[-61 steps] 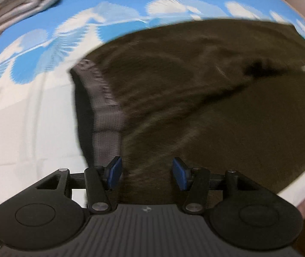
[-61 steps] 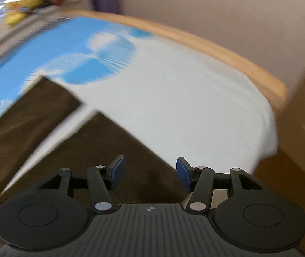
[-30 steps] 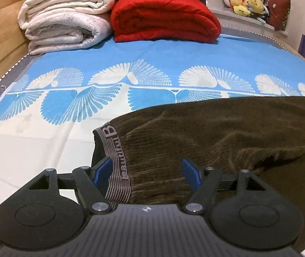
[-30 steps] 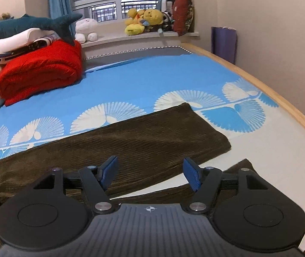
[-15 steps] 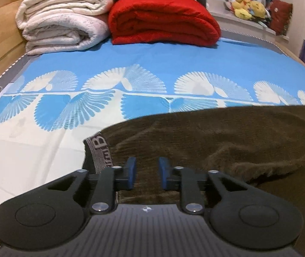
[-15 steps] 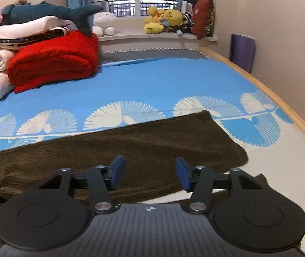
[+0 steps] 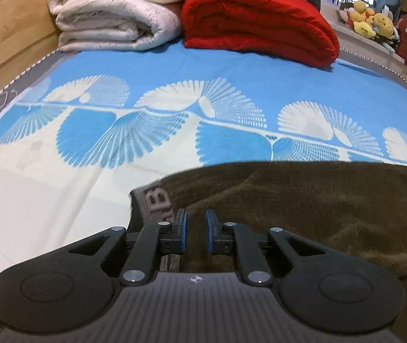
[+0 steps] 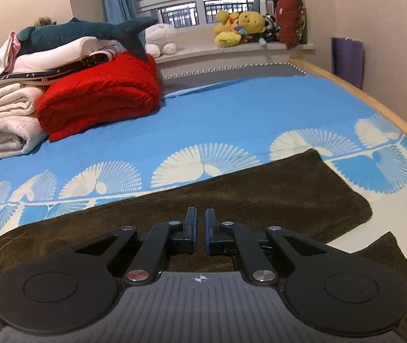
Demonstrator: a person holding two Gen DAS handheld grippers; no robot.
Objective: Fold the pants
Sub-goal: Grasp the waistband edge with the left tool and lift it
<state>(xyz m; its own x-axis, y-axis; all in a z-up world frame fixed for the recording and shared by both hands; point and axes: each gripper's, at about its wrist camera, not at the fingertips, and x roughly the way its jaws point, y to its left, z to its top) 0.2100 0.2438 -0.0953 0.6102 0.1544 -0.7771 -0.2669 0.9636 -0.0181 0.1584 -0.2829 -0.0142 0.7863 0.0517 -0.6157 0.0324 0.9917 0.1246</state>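
We see the brown pants [image 7: 317,205] spread on the bedsheet [image 7: 46,188] beneath and ahead of both tools. Our left gripper [image 7: 194,233] pinches a fold beside the waistband [image 7: 155,203], which lies just left of its fingers. Our right gripper [image 8: 200,235] stands narrow above a leg; grip uncertain.

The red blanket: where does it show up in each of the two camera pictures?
Left wrist view: red blanket at top centre-right, beside the white blankets.
Right wrist view: red blanket at middle left.
Shared landmark: yellow plush toys on the windowsill.
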